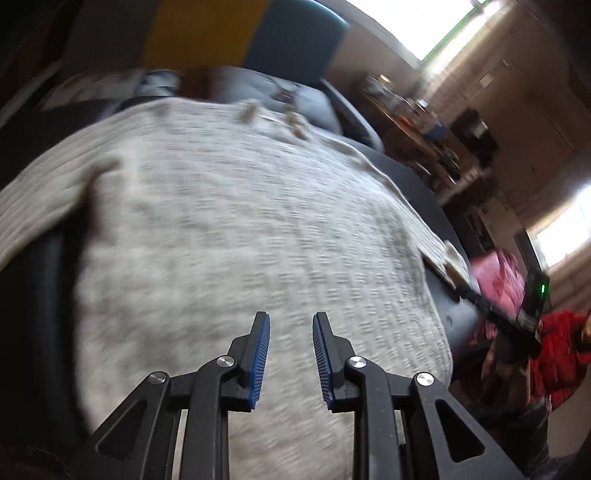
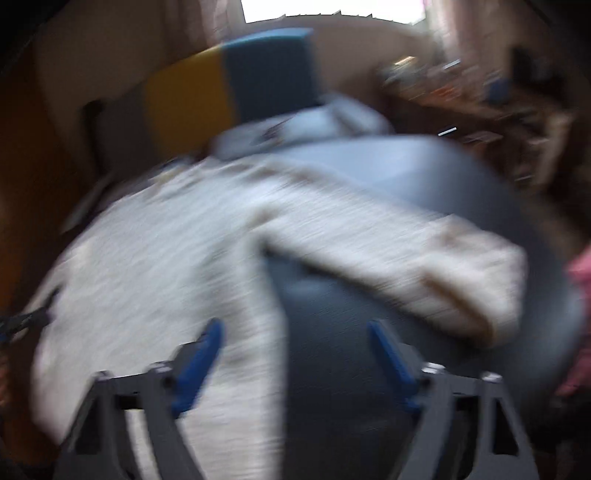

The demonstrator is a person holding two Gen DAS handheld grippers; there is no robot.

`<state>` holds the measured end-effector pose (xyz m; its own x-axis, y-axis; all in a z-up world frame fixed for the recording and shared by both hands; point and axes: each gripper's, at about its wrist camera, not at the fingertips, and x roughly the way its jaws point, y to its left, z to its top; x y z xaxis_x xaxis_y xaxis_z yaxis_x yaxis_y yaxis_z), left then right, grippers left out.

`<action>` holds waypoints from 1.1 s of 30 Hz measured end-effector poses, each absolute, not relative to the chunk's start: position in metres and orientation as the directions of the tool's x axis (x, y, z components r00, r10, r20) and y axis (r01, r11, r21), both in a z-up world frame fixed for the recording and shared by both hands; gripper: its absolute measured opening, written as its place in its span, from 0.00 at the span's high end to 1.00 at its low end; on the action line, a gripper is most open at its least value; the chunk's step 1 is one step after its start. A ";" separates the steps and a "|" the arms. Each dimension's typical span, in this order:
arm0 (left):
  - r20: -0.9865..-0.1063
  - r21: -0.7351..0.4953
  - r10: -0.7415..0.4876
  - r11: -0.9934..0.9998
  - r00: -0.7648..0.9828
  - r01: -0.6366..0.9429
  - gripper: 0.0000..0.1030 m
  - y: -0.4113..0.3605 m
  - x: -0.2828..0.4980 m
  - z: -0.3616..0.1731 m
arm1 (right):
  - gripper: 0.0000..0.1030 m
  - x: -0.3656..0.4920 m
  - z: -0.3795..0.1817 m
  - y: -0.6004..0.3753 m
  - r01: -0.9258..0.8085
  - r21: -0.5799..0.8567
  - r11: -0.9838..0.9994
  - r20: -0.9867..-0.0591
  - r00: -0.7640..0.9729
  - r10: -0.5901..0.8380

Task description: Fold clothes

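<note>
Sweater [image 1: 240, 221]: lying flat ahead of my left tongs [image 1: 291, 356] and right tongs [image 2: 295, 354], both spread, gripping nothing; sleeve [image 2: 424, 266] sticking out, folding barely beginning.

Looked like a lived-in room of a home, seemingly a living room doubling as a laundry spot. Showed a cream knitted sweater [image 1: 229, 229] spread over a round dark table [image 2: 424, 173], a yellow-and-blue cushioned backrest [image 1: 236, 33] behind it, a cluttered wooden side table [image 1: 417, 122] against the wall, and bright windows [image 1: 417, 22] with pale curtains [image 1: 469, 59]. Held heaps of pink [image 1: 502, 277] and red clothing [image 1: 557, 350] off to one side.
</note>
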<state>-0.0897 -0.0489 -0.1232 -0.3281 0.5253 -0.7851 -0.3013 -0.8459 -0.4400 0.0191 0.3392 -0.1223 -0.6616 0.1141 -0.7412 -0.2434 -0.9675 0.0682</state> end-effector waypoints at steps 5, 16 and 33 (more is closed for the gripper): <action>-0.808 -0.444 0.542 -0.817 -0.231 -0.367 0.77 0.000 -0.096 -0.141 | 0.03 0.009 -0.124 0.387 -0.340 -0.247 -0.907 -0.710 -0.574 0.409; -0.815 -0.498 0.563 -0.801 -0.135 -0.334 0.77 0.020 -0.123 -0.172 | 0.68 -0.009 -0.152 0.470 -0.450 -0.160 -0.878 -0.798 -0.464 0.384; -0.815 -0.492 0.558 -0.808 -0.155 -0.323 0.77 0.017 -0.125 -0.165 | 0.37 0.131 -0.111 0.550 -0.720 0.369 -0.588 -0.707 -0.628 0.325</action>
<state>-0.1249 0.0173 -0.1652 -0.1546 0.5581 -0.8153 -0.3234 -0.8083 -0.4920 0.1307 0.5500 -0.1108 -0.6283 0.3254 -0.7067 -0.7198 -0.5879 0.3692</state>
